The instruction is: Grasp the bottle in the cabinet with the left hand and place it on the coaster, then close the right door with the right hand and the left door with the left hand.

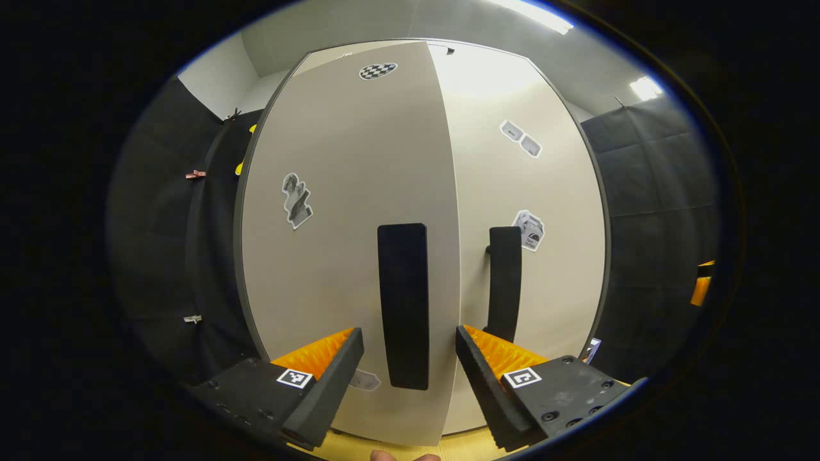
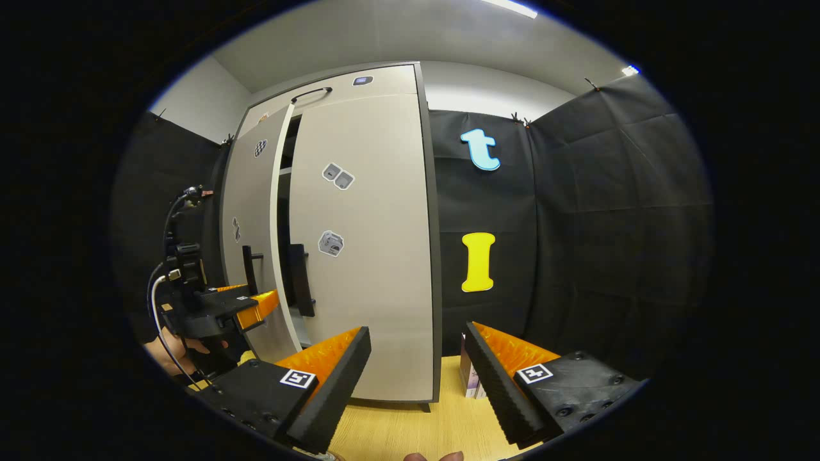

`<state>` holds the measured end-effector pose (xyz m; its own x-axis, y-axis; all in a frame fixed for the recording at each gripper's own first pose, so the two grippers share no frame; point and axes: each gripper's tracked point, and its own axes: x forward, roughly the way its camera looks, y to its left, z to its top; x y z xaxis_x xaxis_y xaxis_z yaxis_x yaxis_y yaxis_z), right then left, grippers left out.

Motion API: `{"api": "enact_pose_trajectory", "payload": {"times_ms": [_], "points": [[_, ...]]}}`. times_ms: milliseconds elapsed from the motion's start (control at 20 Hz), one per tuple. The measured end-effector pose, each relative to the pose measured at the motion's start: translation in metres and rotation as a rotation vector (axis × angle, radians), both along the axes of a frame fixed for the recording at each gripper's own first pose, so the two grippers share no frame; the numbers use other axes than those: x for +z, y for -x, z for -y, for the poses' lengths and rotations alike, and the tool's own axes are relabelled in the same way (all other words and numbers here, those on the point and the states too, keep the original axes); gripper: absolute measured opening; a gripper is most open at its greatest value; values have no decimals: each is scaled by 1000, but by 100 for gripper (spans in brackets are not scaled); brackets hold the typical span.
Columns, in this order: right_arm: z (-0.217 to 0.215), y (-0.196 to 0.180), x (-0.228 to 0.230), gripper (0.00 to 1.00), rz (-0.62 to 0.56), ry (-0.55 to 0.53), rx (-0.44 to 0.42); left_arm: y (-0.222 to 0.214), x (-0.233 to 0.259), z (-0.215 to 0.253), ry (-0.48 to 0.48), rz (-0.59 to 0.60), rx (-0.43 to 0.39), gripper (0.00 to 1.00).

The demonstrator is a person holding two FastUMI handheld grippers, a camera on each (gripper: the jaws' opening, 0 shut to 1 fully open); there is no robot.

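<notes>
My open left tongs (image 1: 409,358) straddled the ajar beige left door's (image 1: 346,211) upright black bar handle (image 1: 403,306), dead ahead.

— How's the left hand-held gripper (image 1: 409,358) standing?

— Fingers spread wide apart, nothing between them, pointing level and forward. From the right gripper view you can see it (image 2: 259,306) out to the side, with a hand (image 2: 176,355) wrapped round its grip from below.

— And the right hand-held gripper (image 2: 416,368)?

— Same: jaws parted, empty, held level.
</notes>
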<state>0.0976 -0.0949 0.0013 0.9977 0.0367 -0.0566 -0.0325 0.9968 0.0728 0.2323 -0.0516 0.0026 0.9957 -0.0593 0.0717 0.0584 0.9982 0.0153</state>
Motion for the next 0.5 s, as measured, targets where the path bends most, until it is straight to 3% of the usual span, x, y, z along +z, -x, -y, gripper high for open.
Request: {"api": "enact_pose_trajectory", "payload": {"times_ms": [500], "points": [[-16, 16, 18, 98, 26, -23, 17, 86, 3, -17, 13, -33, -26, 93]]}}
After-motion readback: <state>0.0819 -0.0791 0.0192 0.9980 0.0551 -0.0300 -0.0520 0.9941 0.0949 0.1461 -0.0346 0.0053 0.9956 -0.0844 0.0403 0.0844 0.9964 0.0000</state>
